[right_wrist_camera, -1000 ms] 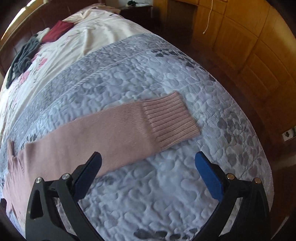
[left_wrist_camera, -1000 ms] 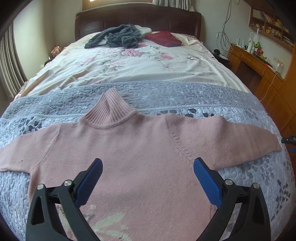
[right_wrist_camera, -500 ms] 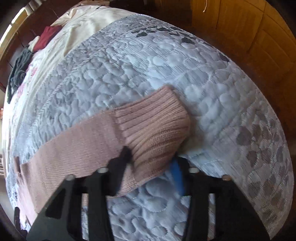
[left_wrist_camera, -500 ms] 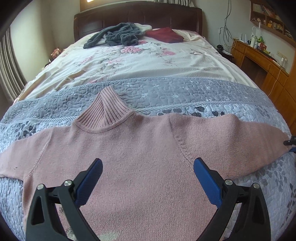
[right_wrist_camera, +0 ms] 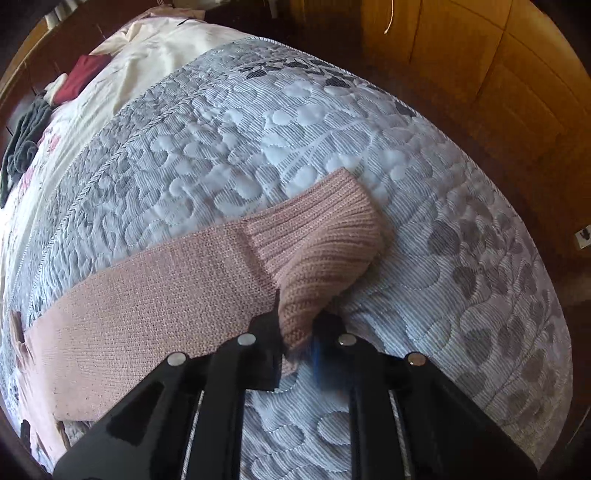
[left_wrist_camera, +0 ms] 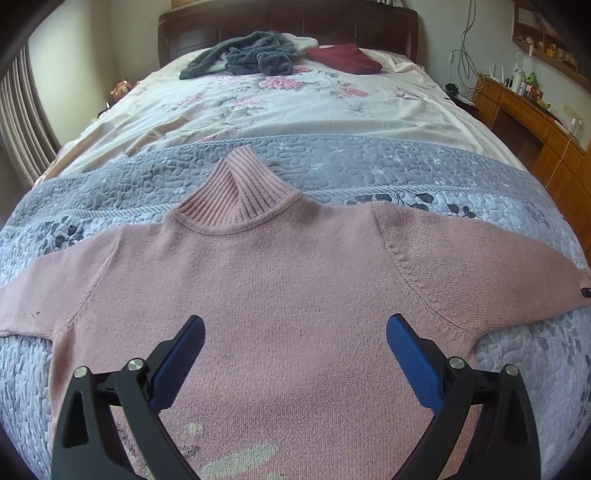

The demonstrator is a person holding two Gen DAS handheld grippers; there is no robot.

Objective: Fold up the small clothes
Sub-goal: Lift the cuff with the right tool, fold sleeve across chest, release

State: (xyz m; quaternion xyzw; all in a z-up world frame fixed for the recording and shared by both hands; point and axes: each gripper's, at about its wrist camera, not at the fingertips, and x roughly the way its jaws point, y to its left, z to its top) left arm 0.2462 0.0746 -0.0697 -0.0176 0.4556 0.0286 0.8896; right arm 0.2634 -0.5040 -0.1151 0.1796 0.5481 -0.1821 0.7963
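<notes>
Pink sweater (left_wrist_camera: pixel 295 295) spread flat on the bed (left_wrist_camera: pixel 332 170), left tongs (left_wrist_camera: pixel 295 350) gaping wide above its chest — empty, right tongs (right_wrist_camera: pixel 299 332) pinched tight on the ribbed cuff (right_wrist_camera: pixel 317 240), cuff lifted and curling.

sweater (left_wrist_camera: pixel 295 295) hem, left cuff: cut off | right claw (right_wrist_camera: pixel 299 328) pads: hidden by cuff

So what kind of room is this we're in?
A bedroom, most likely: a wide bed with a dark wooden headboard, a wooden desk beside it, and a pink sweater spread for folding.
</notes>
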